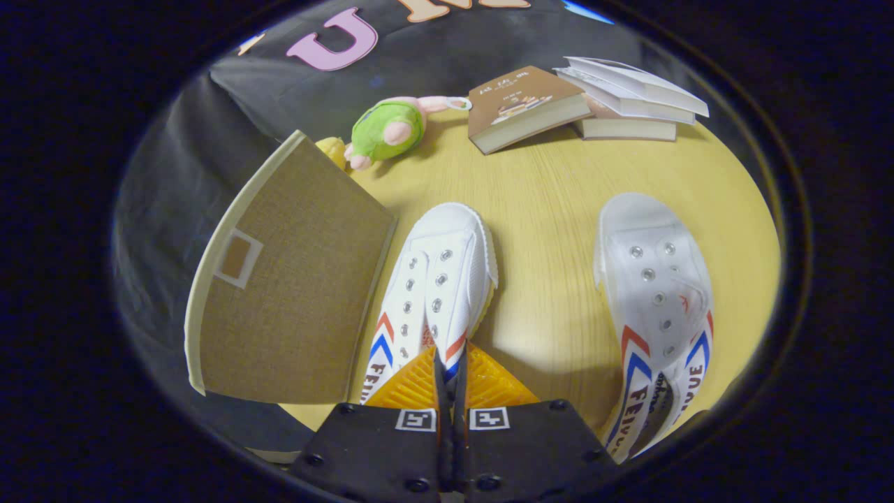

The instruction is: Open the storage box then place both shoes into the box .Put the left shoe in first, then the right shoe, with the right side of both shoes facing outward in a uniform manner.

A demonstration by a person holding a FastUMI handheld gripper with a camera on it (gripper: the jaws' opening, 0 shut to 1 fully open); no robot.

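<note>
Two white canvas shoes with red and blue chevrons lie on the wooden table, toes pointing away from me. My gripper (450,374) sits over the rear of the middle shoe (443,279), its fingers pressed together with a thin strip of the shoe's side wall pinched between them. The other shoe (656,293) lies apart to the right, beyond the fingers' reach. The storage box (293,279), brown fabric with cream edging and a small label window, stands just left of the held shoe, touching or nearly touching it. I see no opening into the box from here.
A green and pink plush toy (387,129) lies behind the box. A brown book (524,105) and a stack of books (628,98) rest at the table's far side. Bare tabletop (545,230) lies between the two shoes.
</note>
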